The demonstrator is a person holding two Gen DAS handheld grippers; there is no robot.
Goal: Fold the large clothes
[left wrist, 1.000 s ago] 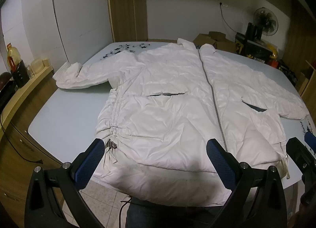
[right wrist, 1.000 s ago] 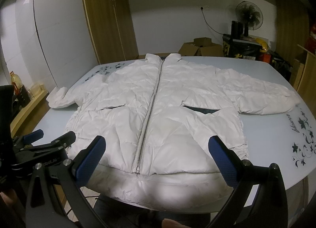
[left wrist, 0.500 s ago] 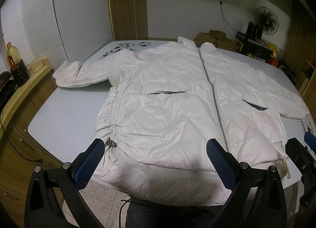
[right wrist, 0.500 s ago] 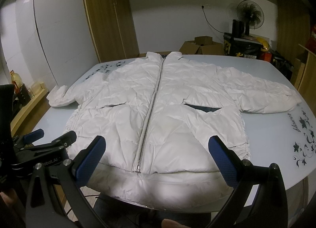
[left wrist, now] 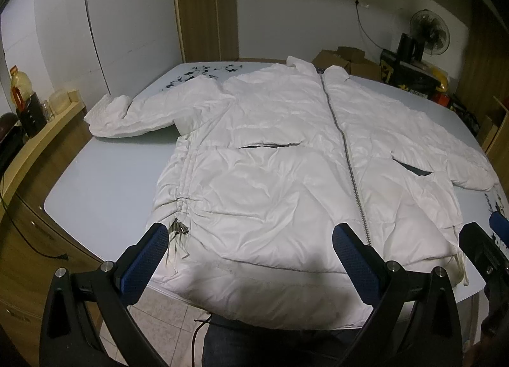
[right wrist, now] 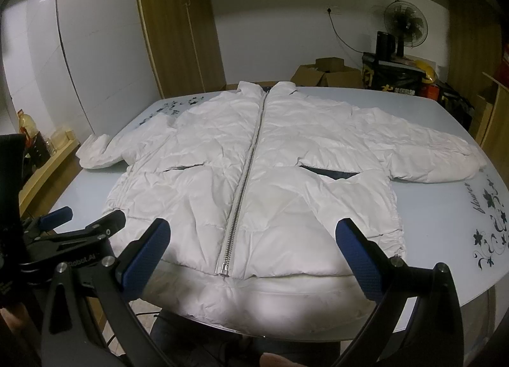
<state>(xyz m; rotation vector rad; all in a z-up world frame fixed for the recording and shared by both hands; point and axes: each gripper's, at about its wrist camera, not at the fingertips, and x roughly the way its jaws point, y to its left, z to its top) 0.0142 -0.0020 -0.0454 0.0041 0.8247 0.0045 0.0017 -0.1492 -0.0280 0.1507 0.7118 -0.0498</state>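
Barely anything changed over that last second: both the left tool and right tool hovered spread wide, empty, over the white jacket lying flat and unfolded on the tabletop, so folding hadn't really started.

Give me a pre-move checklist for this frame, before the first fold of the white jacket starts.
1. Jacket spread flat, front up: ok.
2. Zipper closed: ok.
3. Both sleeves out to the sides, left sleeve, right sleeve: ok.
4. Left tongs open, holding nothing: ok.
5. Right tongs open, holding nothing: ok.
6. Hem fully on the table: not ok, it hangs over the near edge.
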